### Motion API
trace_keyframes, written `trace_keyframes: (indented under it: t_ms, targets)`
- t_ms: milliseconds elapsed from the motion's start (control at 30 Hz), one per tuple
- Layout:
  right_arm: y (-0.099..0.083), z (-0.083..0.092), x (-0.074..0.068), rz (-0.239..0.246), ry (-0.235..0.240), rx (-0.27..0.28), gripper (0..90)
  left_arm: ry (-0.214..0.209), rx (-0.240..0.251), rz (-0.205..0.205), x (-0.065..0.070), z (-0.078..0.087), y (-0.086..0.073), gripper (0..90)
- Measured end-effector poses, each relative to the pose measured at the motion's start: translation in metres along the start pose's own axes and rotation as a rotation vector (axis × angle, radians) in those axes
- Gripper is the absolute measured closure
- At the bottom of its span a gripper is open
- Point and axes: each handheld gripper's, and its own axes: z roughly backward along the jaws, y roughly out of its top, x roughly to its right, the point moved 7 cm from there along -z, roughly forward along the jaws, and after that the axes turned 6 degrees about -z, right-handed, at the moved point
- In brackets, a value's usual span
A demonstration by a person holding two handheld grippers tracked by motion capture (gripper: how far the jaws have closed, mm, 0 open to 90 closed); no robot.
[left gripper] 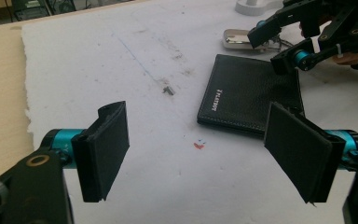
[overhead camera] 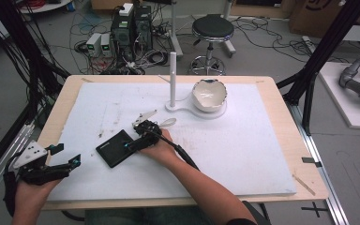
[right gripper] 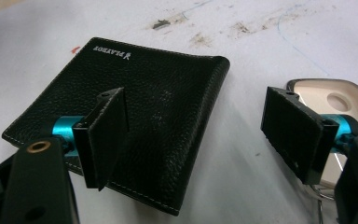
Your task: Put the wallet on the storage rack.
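Right gripper (right gripper: 196, 126) wide, over wallet (right gripper: 135, 116) edge; left gripper (left gripper: 196, 154) wide, nearby.

one wallet (overhead camera: 116, 147), one bowl (overhead camera: 209, 95)

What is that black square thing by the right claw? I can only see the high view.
Observer: It's a black leather wallet, closed, with small white lettering near one corner.
Operator: Is the claw grabbing it?
Observer: No. The right claw is open, with one jaw over the wallet and the other past its folded edge.
Operator: What's the shiny thing beside it?
Observer: It's a flat metal piece with a silver rim and a round hole.
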Motion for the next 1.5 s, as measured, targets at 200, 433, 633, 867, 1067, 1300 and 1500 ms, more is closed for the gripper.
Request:
trace_keyframes:
  t_ms: [200,433,633,867,1067,1300,1500]
  targets:
    - [-0.005,-0.004,-0.001,-0.018,0.033,-0.036,29.3,-0.001,0.000,0.000,0.001,0.000,0.000,22.1]
    - [-0.008,-0.005,-0.003,-0.056,0.109,-0.067,47.8,0.000,-0.006,-0.006,0.001,0.000,0.000,22.1]
    - [-0.009,-0.005,-0.002,-0.093,0.145,-0.071,58.2,0.001,-0.004,-0.006,0.002,0.000,0.000,22.1]
    - [-0.007,-0.001,-0.002,-0.121,0.133,-0.060,76.5,0.003,-0.006,-0.007,0.002,0.000,0.000,22.1]
    - [-0.001,0.006,-0.004,-0.106,0.127,-0.022,82.7,0.001,-0.004,-0.008,0.002,0.000,0.000,22.2]
    - [0.013,0.025,-0.014,-0.057,0.113,0.043,84.4,0.005,-0.003,-0.009,0.000,0.000,0.001,22.1]
    - [0.027,0.059,-0.013,-0.003,0.063,0.110,84.8,0.006,-0.002,-0.008,-0.001,-0.001,0.002,22.1]
